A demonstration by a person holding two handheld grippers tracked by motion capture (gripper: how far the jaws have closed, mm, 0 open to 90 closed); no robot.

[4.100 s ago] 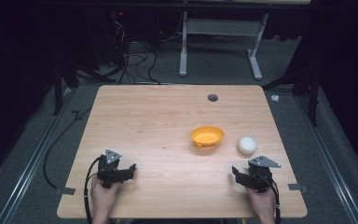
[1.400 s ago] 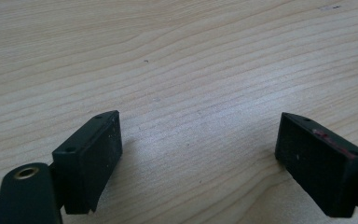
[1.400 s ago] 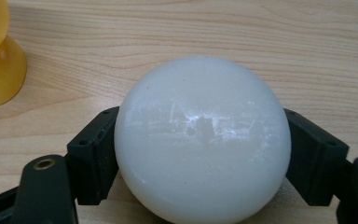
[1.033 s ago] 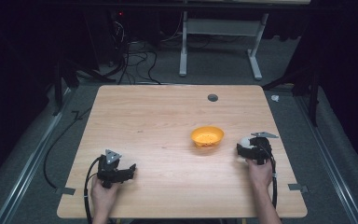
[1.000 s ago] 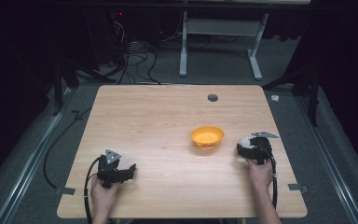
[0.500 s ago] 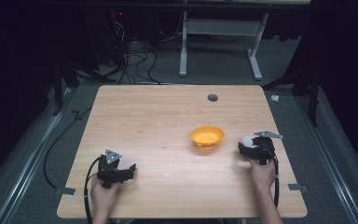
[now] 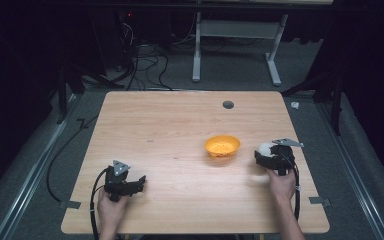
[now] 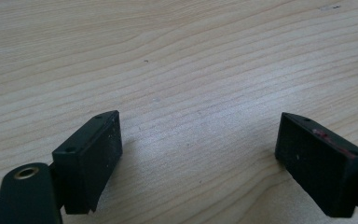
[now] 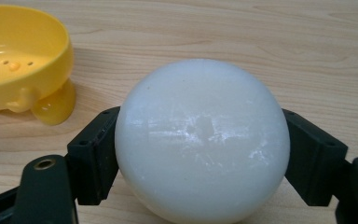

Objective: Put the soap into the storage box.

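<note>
My right gripper clamps the smooth white ball at lower centre of its view; the yellow footed plastic dish sits upper left. The ball looks slick and could squirt free if my squeeze loosens. My left gripper rests open, empty.

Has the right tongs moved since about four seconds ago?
Yes. The right tongs went forward, away from the table's near edge, to beside the yellow bowl, and now close on the white ball.
</note>
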